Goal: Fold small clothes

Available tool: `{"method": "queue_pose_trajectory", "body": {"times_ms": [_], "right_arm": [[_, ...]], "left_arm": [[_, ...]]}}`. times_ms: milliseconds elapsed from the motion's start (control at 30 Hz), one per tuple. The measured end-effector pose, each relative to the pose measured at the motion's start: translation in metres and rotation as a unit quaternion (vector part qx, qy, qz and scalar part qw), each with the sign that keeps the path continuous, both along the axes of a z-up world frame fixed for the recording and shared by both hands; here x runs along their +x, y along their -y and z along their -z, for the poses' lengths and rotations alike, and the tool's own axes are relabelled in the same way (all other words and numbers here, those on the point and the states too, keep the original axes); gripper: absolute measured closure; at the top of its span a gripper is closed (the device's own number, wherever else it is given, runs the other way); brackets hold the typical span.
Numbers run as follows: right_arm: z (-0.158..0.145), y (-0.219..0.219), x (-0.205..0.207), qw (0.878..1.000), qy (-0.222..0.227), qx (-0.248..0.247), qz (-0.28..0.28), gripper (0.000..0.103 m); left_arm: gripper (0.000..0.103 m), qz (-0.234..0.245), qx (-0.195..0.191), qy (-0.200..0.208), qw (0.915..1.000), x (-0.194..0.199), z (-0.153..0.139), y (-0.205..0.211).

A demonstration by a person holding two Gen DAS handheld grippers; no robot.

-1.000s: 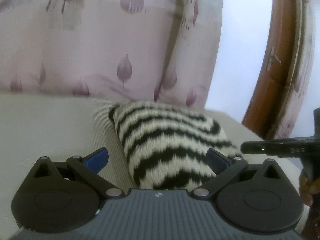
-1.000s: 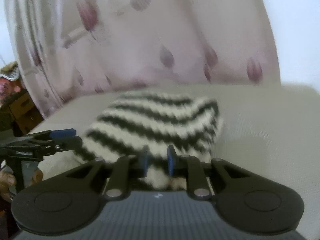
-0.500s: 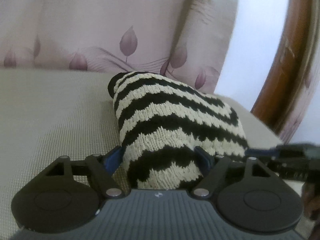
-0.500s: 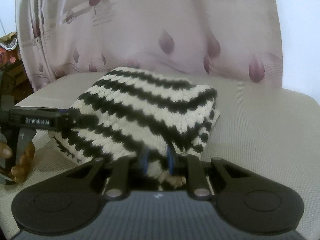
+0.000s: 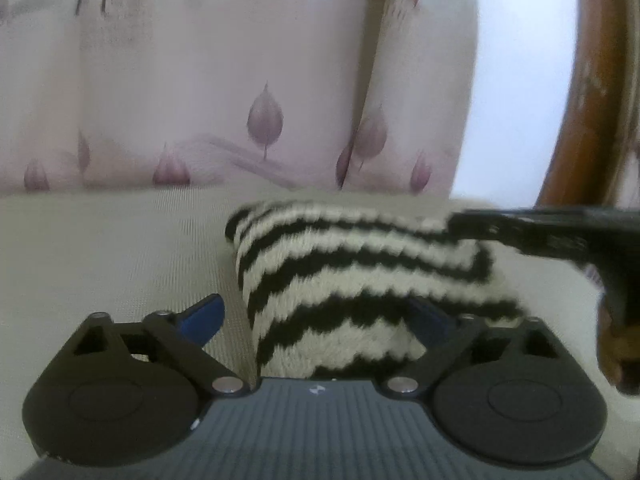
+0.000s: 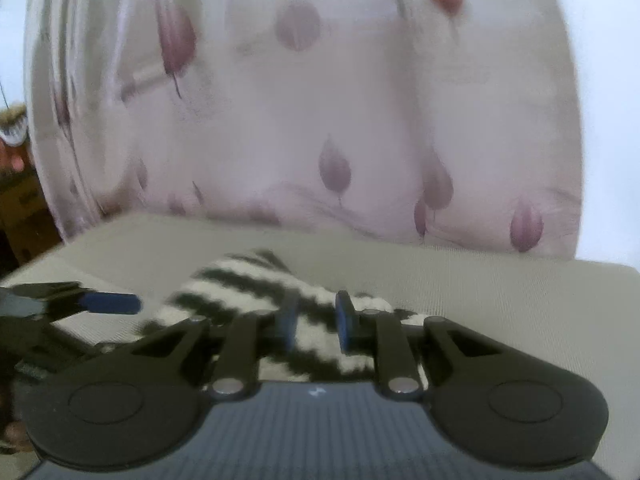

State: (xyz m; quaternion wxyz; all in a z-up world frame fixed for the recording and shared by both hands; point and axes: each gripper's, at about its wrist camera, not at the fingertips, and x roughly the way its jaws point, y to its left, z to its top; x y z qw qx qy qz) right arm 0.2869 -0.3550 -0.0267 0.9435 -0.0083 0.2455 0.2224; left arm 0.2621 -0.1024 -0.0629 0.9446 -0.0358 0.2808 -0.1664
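- Centrally, a black-and-cream striped knit garment [image 5: 360, 276] lies bunched on a beige woven surface [image 5: 108, 248], with a pale curtain printed with mauve leaves [image 5: 224, 92] hanging behind it.
- The left claw [image 5: 320, 320] stands wide apart; its blue-tipped fingers [image 5: 204, 316] sit on either side of the garment's near end, the left one clear of the knit, the right one against or just behind it.
- The right claw [image 6: 316, 320] is nearly closed, its two blue pads [image 6: 346, 320] close together with striped knit showing in the narrow gap; whether they actually pinch the cloth cannot be told through the blur.
- From the left wrist view, the right claw's dark body [image 5: 560, 232] reaches in over the garment's far right edge.
- From the right wrist view, the left claw [image 6: 108, 302] shows at the left, just beside the garment [image 6: 240, 284].
- A curved brown wooden frame [image 5: 576, 120] rises at the right edge of the left wrist view.
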Motion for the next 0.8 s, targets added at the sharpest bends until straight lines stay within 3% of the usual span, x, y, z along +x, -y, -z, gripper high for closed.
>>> {"method": "queue_pose_trajectory", "body": {"times_ms": [100, 200, 333, 400, 467, 500, 567, 800], "right_arm": [[0.033, 0.000, 0.031, 0.997, -0.069, -0.038, 0.009, 0.085], [0.041, 0.012, 0.028, 0.998, -0.068, -0.009, 0.003, 0.085], [0.028, 0.019, 0.009, 0.998, -0.058, 0.026, 0.017, 0.081], [0.021, 0.022, -0.012, 0.998, -0.035, 0.039, 0.034, 0.061], [0.019, 0.027, -0.033, 0.997, -0.020, 0.059, 0.052, 0.005], [0.017, 0.029, -0.038, 0.996, -0.015, 0.069, 0.051, 0.000], [0.022, 0.035, -0.057, 0.995, -0.009, 0.074, 0.060, 0.000], [0.053, 0.045, -0.060, 0.993, -0.071, 0.066, 0.066, 0.000]], "left_arm": [[0.008, -0.003, -0.013, -0.023, 0.9996, 0.005, 0.011, -0.001], [0.005, -0.008, -0.017, -0.030, 0.9994, 0.006, 0.015, -0.002], [0.004, -0.010, -0.003, -0.025, 0.9996, 0.008, 0.012, 0.001], [0.003, -0.010, 0.008, -0.023, 0.9997, 0.007, 0.009, 0.003], [0.003, -0.010, 0.013, -0.021, 0.9996, 0.006, 0.008, 0.005], [0.003, -0.010, 0.015, -0.020, 0.9996, 0.006, 0.007, 0.005], [0.002, -0.011, 0.020, -0.020, 0.9995, 0.004, 0.007, 0.006], [0.000, -0.014, 0.034, -0.017, 0.9992, 0.003, 0.004, 0.011]]}}
